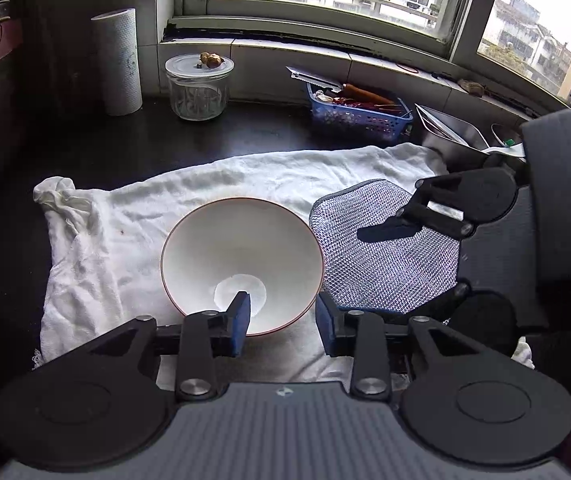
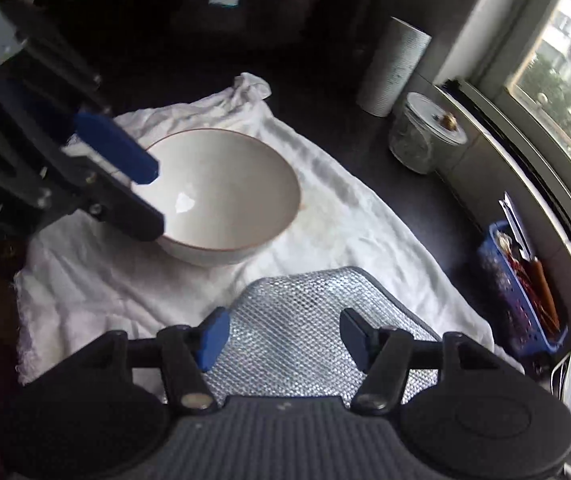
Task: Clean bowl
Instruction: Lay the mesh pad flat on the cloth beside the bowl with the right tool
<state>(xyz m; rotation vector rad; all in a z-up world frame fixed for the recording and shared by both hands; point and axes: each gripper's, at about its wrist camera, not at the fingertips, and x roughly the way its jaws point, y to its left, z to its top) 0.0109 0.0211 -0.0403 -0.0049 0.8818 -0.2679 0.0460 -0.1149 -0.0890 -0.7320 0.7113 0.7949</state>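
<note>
A white bowl [image 1: 241, 256] with a thin red rim sits upright on a white cloth [image 1: 97, 248]; it also shows in the right wrist view [image 2: 221, 196]. My left gripper [image 1: 283, 322] is open, its jaws astride the bowl's near rim, one pad inside the bowl. It appears in the right wrist view [image 2: 145, 192] at the bowl's left edge. A silver mesh scouring cloth [image 1: 385, 252] lies flat on the white cloth to the bowl's right. My right gripper [image 2: 285, 338] is open just above the mesh cloth [image 2: 301, 320], not gripping it.
A paper towel roll [image 1: 119, 62] and a lidded glass jar [image 1: 198, 88] stand at the back. A blue basket [image 1: 359, 116] with utensils and a steel tray [image 1: 451, 130] sit under the window sill. The counter [image 1: 253, 132] is dark.
</note>
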